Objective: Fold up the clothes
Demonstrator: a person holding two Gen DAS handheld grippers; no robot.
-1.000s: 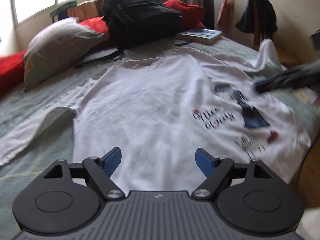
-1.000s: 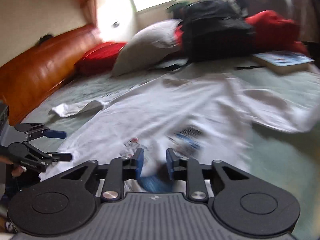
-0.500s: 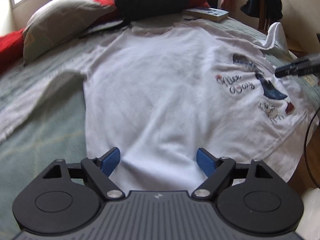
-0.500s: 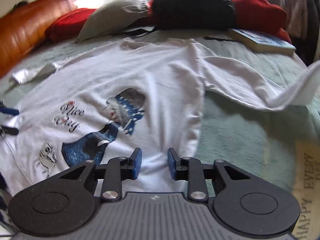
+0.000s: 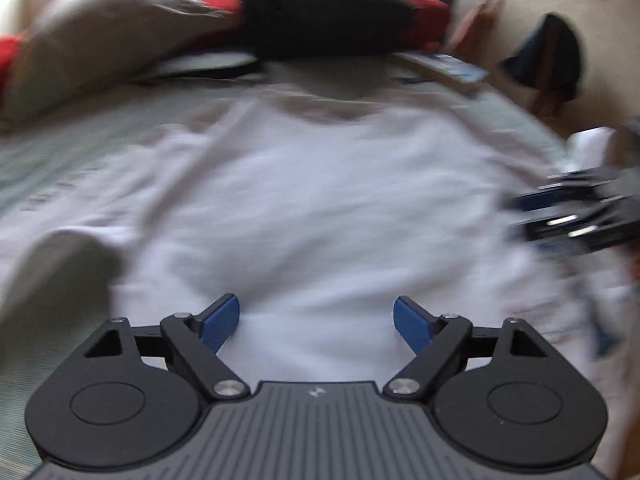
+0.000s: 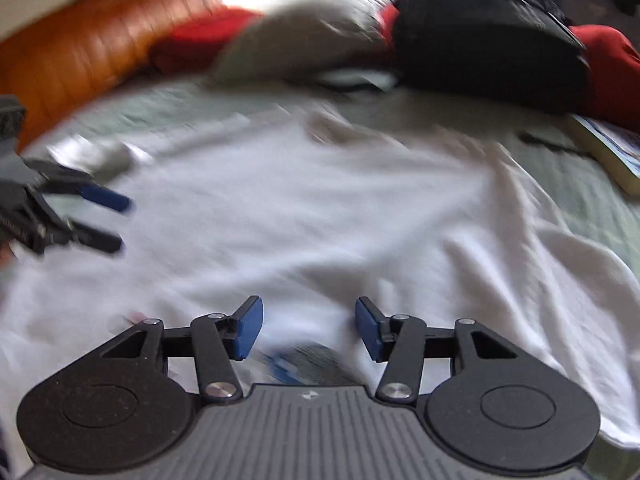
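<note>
Lying spread flat and face up on the green bedsheet (image 5: pixel 60 160): a white T-shirt (image 5: pixel 320 208), collar toward the far pillows, one sleeve trailing off to the left in the left wrist view. Hovering low over the near hem on the left side, the left gripper (image 5: pixel 316 322), blue fingers (image 5: pixel 220 322) spread wide, nothing pinched between them, only shirt fabric below. Working over the printed part of the shirt nearer the right side, the right gripper (image 6: pixel 308 326), fingers (image 6: pixel 250 326) partway apart and opening, nothing held, dark blue print (image 6: pixel 304 364) showing just beneath the gap. Piled beyond the collar: a grey pillow (image 6: pixel 304 28), red cushions (image 6: pixel 200 36), a black backpack (image 6: pixel 480 28). Resting at the bed's far right, a book (image 6: pixel 616 152). Heavily blurred throughout.
</note>
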